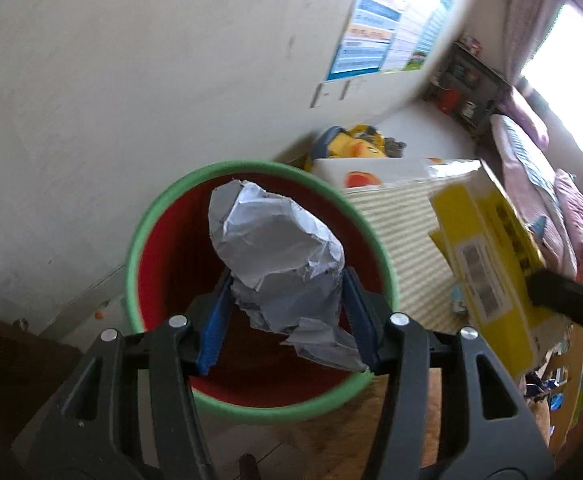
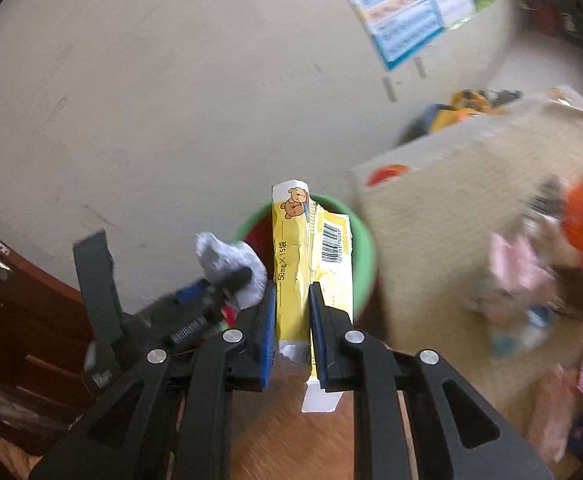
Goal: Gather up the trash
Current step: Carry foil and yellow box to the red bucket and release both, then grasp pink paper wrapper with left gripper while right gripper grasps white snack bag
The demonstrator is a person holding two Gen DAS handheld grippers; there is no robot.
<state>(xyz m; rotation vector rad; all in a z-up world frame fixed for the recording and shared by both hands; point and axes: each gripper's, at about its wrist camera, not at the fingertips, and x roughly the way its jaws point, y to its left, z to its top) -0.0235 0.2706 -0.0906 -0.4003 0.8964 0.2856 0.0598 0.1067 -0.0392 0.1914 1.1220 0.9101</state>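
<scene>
- Beyond my grippers the pale wall (image 1: 111, 80) fills most of both views, with a blue-edged poster (image 2: 407, 4) pinned high on the right.
- To the right of the bin (image 1: 159, 216) stands a large cardboard box (image 1: 403, 240) with a striped side and an orange print near its top; yellow and blue stuff is heaped behind it (too blurred for me to name).
- Far right in the left wrist view I see a bed with pink bedding (image 1: 563, 216) under a bright window, and a dark shelf unit (image 1: 467, 84) past it.
- On the left of the right wrist view there is dark brown furniture (image 2: 23, 312) with a metal handle; the floor (image 2: 283, 440) below is wood.
- The bin is round, red inside with a green rim, standing on the floor by the wall; nothing lies between it and my grippers.
- My left gripper (image 1: 287, 304) has its jaws narrowed on a crumpled grey-white paper wad (image 1: 275, 248), held right above the bin's open mouth.
- My right gripper (image 2: 291, 320) has its jaws clamped tight on a flattened yellow carton (image 2: 295, 264) with a cartoon bear, a barcode and a torn white end, upright just near of the bin.
- The carton is also visible at the right of the left wrist view, close beside the bin.
</scene>
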